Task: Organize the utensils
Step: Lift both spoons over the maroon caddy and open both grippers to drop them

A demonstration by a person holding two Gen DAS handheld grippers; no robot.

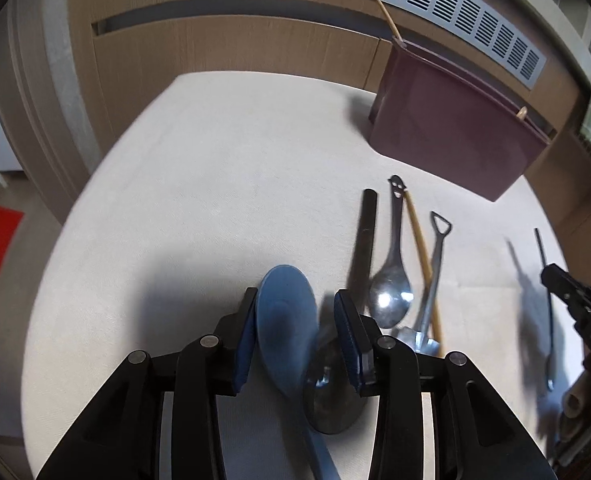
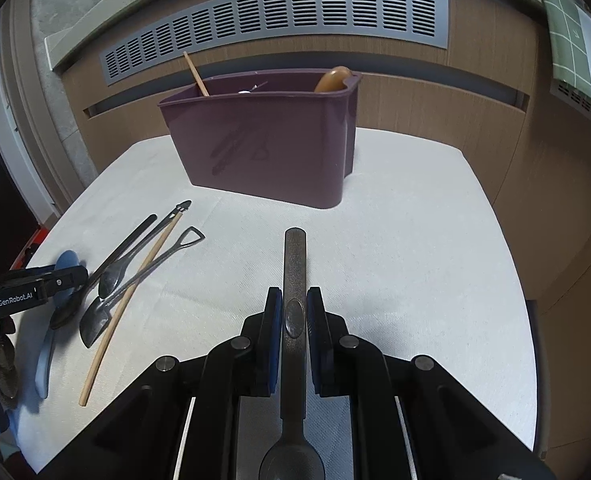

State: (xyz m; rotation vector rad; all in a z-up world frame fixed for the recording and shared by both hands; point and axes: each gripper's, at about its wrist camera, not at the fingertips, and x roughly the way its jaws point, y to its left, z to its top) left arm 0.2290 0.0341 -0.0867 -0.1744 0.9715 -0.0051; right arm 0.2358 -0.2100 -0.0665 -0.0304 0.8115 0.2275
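Note:
In the left wrist view my left gripper [image 1: 295, 296] stands open over the table, with the bowl of a blue spoon [image 1: 283, 320] between its pads. The bowl leans by the left pad and a gap shows at the right one. A dark metal spoon bowl [image 1: 331, 400] lies under it. My right gripper [image 2: 294, 294] is shut on the flat handle of a dark grey spoon [image 2: 295, 248], held above the cloth with the handle pointing toward the maroon bin [image 2: 263, 148]. A wooden chopstick [image 2: 196, 74] and a wooden spoon [image 2: 333, 78] stick up out of the bin.
Beside the left gripper lie a black-handled utensil [image 1: 365, 240], a steel spoon with a face cut-out [image 1: 391, 292], a chopstick [image 1: 423, 264] and a shovel-shaped spoon [image 1: 435, 272]. The round table's white cloth [image 2: 415, 240] ends at a wooden wall with a grey vent [image 2: 275, 16].

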